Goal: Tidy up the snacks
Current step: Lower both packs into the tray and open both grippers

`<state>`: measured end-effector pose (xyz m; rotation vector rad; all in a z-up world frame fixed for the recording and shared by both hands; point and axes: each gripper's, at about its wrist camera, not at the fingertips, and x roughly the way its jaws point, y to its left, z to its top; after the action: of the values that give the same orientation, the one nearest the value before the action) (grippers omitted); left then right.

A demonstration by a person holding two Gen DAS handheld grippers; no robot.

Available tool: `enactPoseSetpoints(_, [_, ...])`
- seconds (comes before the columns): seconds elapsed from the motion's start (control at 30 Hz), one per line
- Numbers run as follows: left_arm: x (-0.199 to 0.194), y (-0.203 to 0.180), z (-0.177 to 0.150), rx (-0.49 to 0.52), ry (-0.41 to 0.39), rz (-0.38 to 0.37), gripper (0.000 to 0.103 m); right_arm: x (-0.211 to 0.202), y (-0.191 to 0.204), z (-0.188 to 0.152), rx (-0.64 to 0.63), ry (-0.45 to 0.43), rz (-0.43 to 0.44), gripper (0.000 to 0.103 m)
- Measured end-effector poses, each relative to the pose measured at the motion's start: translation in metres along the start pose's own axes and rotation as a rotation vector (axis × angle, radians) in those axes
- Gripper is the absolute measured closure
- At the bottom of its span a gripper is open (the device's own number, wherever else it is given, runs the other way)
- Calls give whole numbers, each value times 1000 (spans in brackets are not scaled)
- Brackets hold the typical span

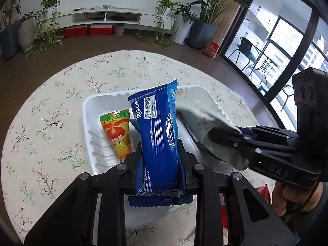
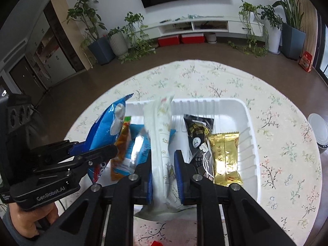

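Snacks over a white tray (image 2: pixel 251 123) on a flowered tablecloth (image 1: pixel 51 112). Left gripper (image 1: pixel 160 153) is clamped on a blue cake packet (image 1: pixel 157 127), held above the tray's left part beside an orange snack packet (image 1: pixel 117 131). Right gripper (image 2: pixel 164 164) is closed on a white packet (image 2: pixel 160 135), held above the tray's middle. Gold bar (image 2: pixel 225 157) and black packet (image 2: pixel 197 131) lie in the tray's right part.
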<state>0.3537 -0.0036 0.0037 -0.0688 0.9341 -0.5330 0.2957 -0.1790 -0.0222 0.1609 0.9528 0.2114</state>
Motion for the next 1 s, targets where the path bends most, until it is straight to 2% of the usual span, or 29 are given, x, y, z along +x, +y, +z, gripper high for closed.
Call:
enactPoseSetpoints(0.23, [36, 4, -2, 1, 39, 24, 78, 22, -7, -6, -5, 38, -48, 87])
enactPoseSetpoints(0.77, [52, -6, -1, -21, 42, 63, 75, 35, 4, -4, -61, 64, -83, 85])
enactPoseSetpoints(0.8, [52, -5, -2, -25, 44, 67, 69, 35, 4, -4, -61, 63, -76, 84])
enactPoseSetpoints(0.83, [51, -4, -2, -30, 43, 76, 52, 34, 3, -4, -57, 61, -68, 83])
enactPoseSetpoints(0.9, [43, 2, -3, -43, 28, 87, 34, 32, 0, -3, -44, 57, -56, 79])
enactPoseSetpoints(1.0, [34, 3, -4, -56, 17, 74, 33, 27, -2, -4, -52, 49, -59, 75])
